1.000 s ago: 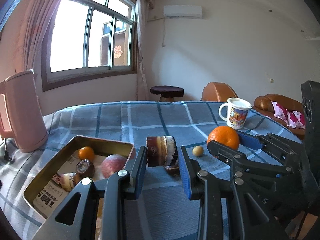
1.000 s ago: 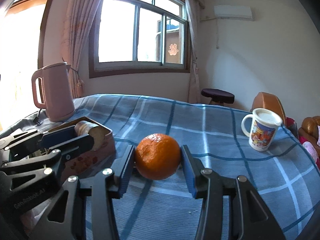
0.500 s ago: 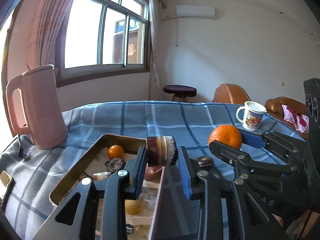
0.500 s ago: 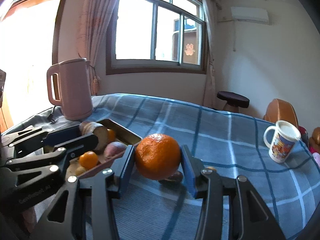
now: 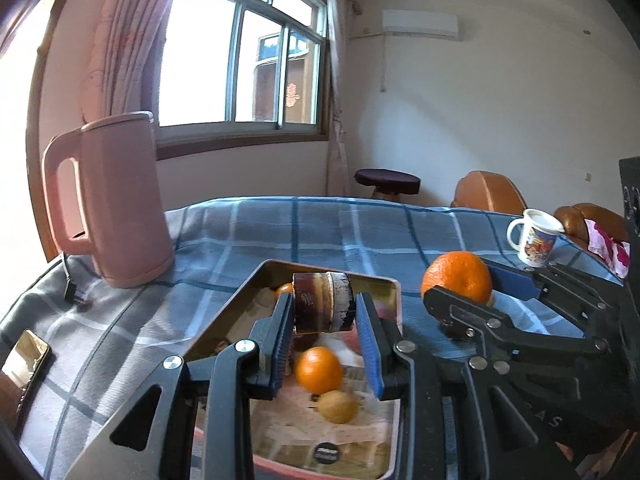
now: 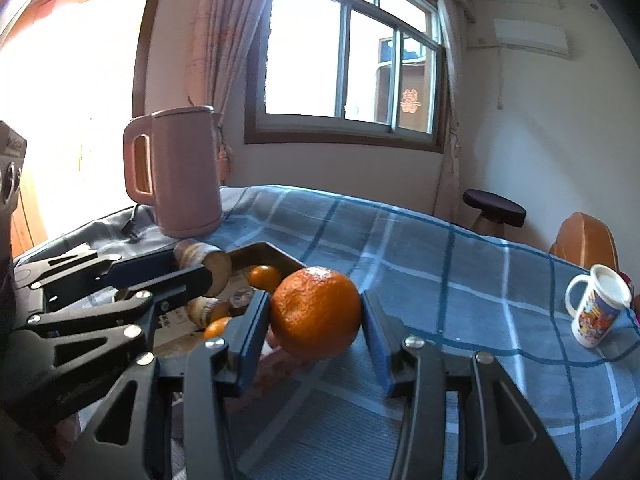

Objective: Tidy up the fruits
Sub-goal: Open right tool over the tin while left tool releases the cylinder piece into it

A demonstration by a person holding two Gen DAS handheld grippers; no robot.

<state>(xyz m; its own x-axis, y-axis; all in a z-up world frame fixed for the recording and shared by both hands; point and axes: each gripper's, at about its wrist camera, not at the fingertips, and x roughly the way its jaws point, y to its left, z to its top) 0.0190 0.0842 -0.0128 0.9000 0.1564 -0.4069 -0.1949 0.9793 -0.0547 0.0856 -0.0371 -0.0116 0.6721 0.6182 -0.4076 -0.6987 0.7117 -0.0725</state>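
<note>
A: In the left wrist view the left gripper (image 5: 325,322) is clamping a brown, banded fruit piece (image 5: 323,303) between its blue pads, hanging at the centre of the frame over the metal tray (image 5: 394,294).

B: And the right gripper (image 6: 316,322) is squeezing the big orange (image 6: 316,314), also centre frame, just off the tray's near corner. Both are gripping, fingers narrowed onto their loads.

A: What is worrying me is the tray itself. A small orange (image 5: 319,364) and a yellowish fruit (image 5: 338,406) are already sitting right under the left gripper.

B: So if the brown piece is dropping from there, it is likely landing on them and rolling, maybe over the low rim.

A: Also, the two grippers are crowding each other at the lower right of the left view. Releasing together, they are risking a knock.

B: And the orange is round; let go short of the tray, it is probably rolling off across the checked cloth (image 6: 440,264) toward the mug (image 6: 598,310).
</note>
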